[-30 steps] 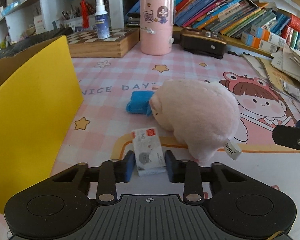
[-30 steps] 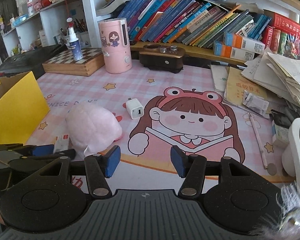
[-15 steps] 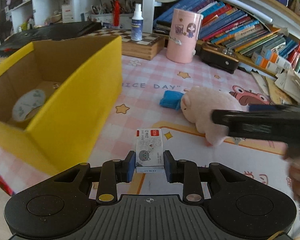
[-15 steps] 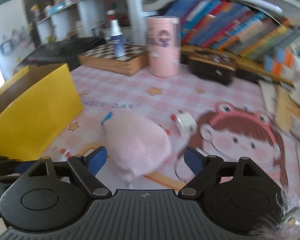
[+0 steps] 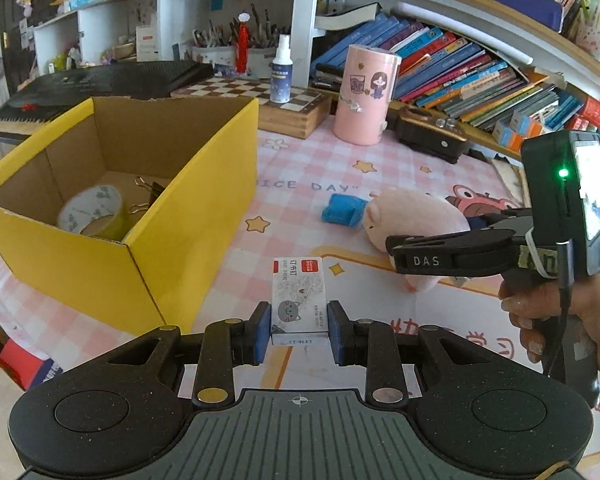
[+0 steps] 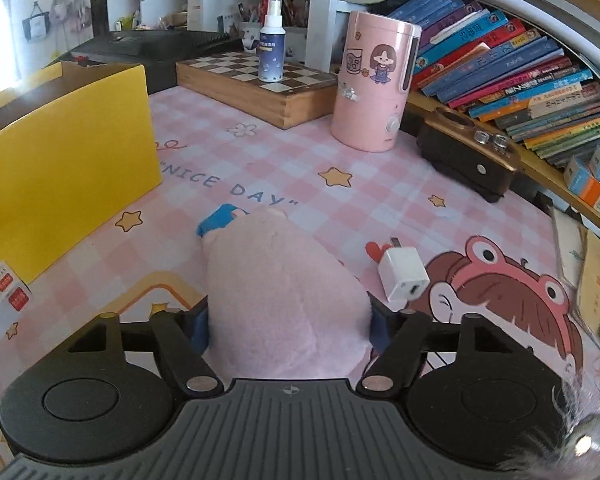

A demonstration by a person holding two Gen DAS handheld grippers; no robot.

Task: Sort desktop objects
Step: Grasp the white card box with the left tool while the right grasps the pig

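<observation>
My left gripper point(image 5: 299, 332) is shut on a small white staple box point(image 5: 299, 302) and holds it above the mat, right of the open yellow cardboard box point(image 5: 188, 216). The staple box also shows at the left edge of the right wrist view point(image 6: 4, 296). A pink plush pig point(image 6: 280, 296) lies on the mat between the spread jaws of my right gripper point(image 6: 288, 330), which are open around it. It also shows in the left wrist view point(image 5: 412, 216). A blue cloth item point(image 5: 342, 210) lies beside the pig's head. A white charger plug point(image 6: 402, 276) lies to its right.
The yellow box holds a tape roll point(image 5: 92, 212) and binder clips point(image 5: 148, 196). At the back stand a pink canister point(image 6: 374, 84), a spray bottle point(image 6: 271, 54) on a chessboard box point(image 6: 256, 88), a dark brown device point(image 6: 468, 152), and slanted books point(image 6: 520, 80).
My left gripper has lifted the staple box and moved back and left, bringing the yellow box's inside into view. My right gripper has moved in over the plush pig, its jaws now around it.
</observation>
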